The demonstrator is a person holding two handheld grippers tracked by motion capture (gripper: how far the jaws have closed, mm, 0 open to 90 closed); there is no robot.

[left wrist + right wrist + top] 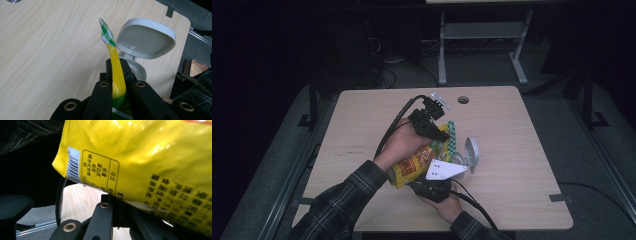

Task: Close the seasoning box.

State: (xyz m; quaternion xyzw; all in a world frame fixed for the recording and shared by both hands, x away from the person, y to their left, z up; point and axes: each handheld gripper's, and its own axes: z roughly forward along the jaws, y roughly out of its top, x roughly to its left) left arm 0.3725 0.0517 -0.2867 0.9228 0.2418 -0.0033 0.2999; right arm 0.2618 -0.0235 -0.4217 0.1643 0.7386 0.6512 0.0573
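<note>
Yellow snack bag (414, 165) held above the worktop (512, 130) between both claws. Left claw (117, 72) pinched on its green-checked top seal; right claw (432, 189) at the bottom edge, grip state cannot be told. Risk: seal strip slips, bag drops onto open white container (145, 37).

I was working in what looked like a lab or test room rather than a home. My table (512, 130) was a plain light-wood top with a round cable hole (463, 100), standing on grey carpet (597, 165). Metal rails (287, 190) ran along the floor beside it, and marks of tape (558, 197) sat at its edge. Behind it stood a white metal frame (482, 35) and loose cables (387, 70) in a dark, curtained-off space.
</note>
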